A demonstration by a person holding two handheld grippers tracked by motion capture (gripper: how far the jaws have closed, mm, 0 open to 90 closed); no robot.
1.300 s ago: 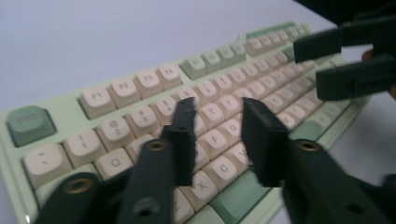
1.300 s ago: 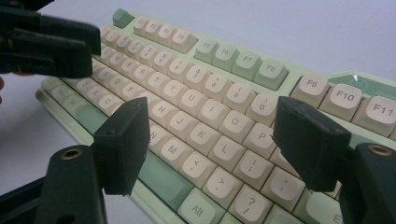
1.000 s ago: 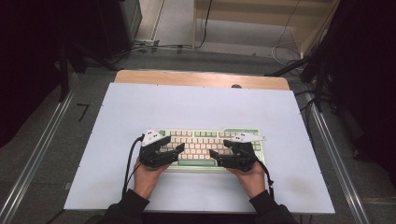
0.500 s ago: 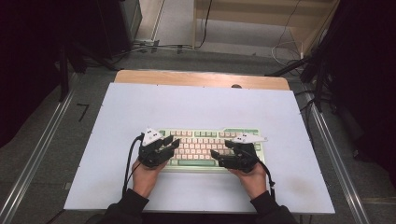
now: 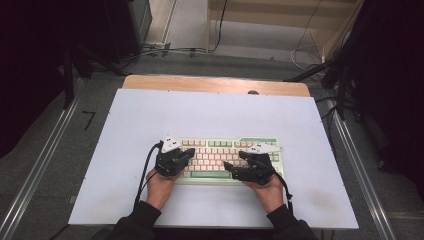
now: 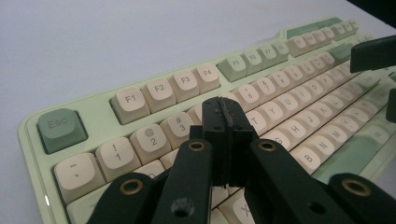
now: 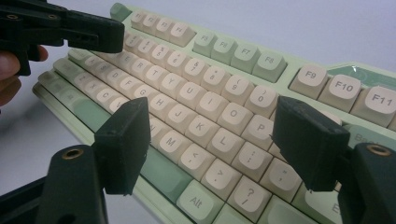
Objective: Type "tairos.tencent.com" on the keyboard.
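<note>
A pale green mechanical keyboard with cream keycaps [image 5: 227,157] lies near the front middle of a white table top [image 5: 210,112], a person's hands holding a black two-jaw gripper over each end. The left gripper [image 6: 224,122], its jaws having just closed, is clenched on nothing above the number row, as the left gripper view makes plain. The right gripper [image 7: 212,142] hangs released, jaws wide over the letter keys; its own view also catches the left gripper's shut tip, top left.
</note>
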